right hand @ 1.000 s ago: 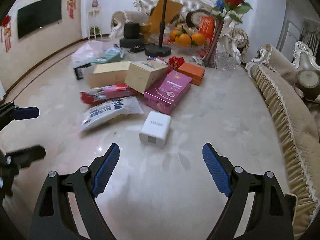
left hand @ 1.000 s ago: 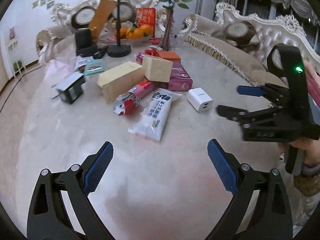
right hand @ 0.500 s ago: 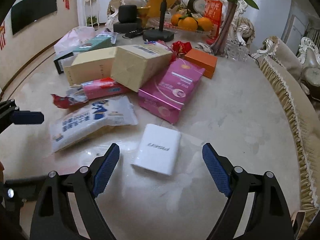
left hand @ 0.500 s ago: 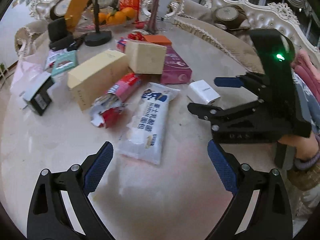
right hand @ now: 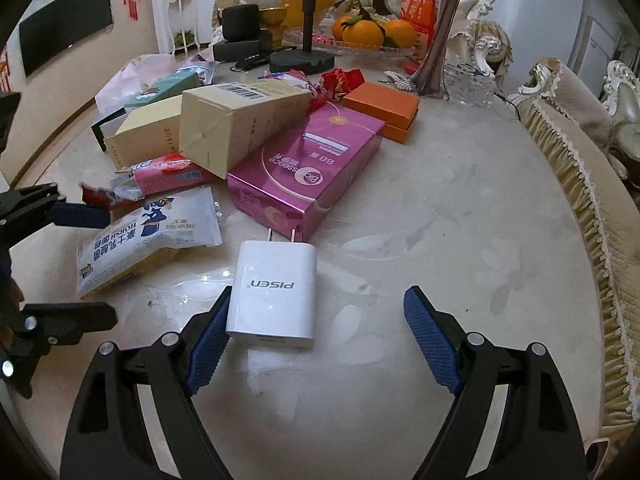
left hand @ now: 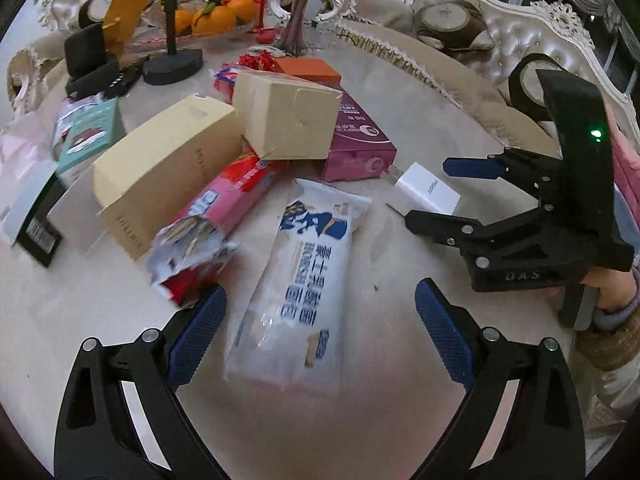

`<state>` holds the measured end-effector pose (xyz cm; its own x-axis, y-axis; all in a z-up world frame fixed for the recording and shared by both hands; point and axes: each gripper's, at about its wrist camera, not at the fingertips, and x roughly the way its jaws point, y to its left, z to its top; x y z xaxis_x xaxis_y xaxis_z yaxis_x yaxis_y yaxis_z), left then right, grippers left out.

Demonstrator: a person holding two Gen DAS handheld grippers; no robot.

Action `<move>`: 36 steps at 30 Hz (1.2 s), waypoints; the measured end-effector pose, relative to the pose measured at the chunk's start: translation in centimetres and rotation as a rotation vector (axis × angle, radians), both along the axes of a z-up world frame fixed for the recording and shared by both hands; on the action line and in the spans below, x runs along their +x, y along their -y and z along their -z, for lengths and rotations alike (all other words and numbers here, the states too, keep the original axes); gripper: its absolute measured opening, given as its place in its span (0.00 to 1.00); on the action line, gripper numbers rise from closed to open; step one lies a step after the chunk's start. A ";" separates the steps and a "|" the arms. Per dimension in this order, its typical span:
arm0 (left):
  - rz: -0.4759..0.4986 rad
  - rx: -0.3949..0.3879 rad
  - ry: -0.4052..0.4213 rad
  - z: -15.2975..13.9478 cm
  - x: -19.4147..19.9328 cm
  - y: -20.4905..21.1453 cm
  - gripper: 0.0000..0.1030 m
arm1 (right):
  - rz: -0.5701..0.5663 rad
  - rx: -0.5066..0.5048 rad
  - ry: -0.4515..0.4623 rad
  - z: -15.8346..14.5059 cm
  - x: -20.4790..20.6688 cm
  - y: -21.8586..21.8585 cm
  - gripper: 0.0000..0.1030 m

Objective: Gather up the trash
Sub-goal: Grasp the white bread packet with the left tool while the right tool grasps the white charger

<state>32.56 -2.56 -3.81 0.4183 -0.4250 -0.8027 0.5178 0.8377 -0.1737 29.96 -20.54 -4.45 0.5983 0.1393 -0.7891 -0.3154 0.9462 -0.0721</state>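
Now the right gripper [right hand: 316, 334] hangs released, its jaws wide around a white PISEN charger [right hand: 274, 292] that touches the left pad. At ten o'clock lies a white snack bag [right hand: 148, 240]; the left gripper [left hand: 316, 338], equally spread, straddles that bag's near end. Pink box [right hand: 306, 176] sits at twelve.

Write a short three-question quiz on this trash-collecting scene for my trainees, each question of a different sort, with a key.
1. True or false: the right gripper has its jaws shut on the white charger.
2. Which item lies between the left gripper's open jaws? A) orange box B) white snack bag C) pink box
3. Fill in: the charger's prongs point toward the ____ box.

Key: 1 false; 2 B; 3 pink
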 end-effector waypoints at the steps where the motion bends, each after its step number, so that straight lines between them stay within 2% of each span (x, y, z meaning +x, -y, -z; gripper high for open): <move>1: 0.004 0.006 -0.001 0.1 0.3 0.3 0.90 | -0.003 0.002 0.000 0.0 0.1 0.1 0.77; 8: 0.051 0.038 0.016 0.2 0.9 2.5 0.90 | -0.047 0.009 0.004 0.1 0.3 0.3 0.75; 11: 0.079 0.124 0.061 0.6 0.5 3.9 0.90 | -0.043 0.016 0.000 0.1 0.4 0.3 0.75; 14: 0.072 0.169 0.089 0.8 0.4 4.3 0.83 | -0.037 0.023 -0.004 0.1 0.6 0.1 0.72; 15: 0.066 0.169 0.092 0.7 0.5 4.2 0.76 | -0.040 0.029 -0.006 0.1 0.6 0.0 0.70; 17: 0.034 0.168 0.097 0.4 0.7 3.8 0.60 | -0.054 0.049 -0.017 0.0 0.5 -0.2 0.54; 18: 0.011 0.169 0.101 0.3 0.8 3.4 0.39 | -0.063 0.052 -0.020 -0.1 0.4 -0.4 0.48; 19: -0.015 0.163 0.101 0.1 1.1 2.9 0.34 | -0.068 0.049 -0.019 -0.2 0.2 -0.5 0.35; 20: -0.032 0.126 0.079 0.1 1.3 2.2 0.33 | -0.064 0.040 -0.019 -0.2 0.1 -0.6 0.35; 24: -0.044 0.148 0.100 0.0 0.5 2.5 0.29 | -0.071 0.088 -0.026 -0.1 -0.8 0.0 0.35; 29: -0.074 0.089 0.095 -0.2 -1.5 1.8 0.28 | -0.068 0.096 -0.012 -0.6 -2.8 0.8 0.35; 33: -0.089 0.021 0.125 -1.6 -5.3 0.7 0.27 | -0.096 0.159 -0.002 -1.8 -6.0 1.6 0.35; 36: -0.098 -0.028 0.156 -3.3 -9.8 -0.3 0.27 | -0.146 0.201 0.012 -2.9 -9.4 1.8 0.35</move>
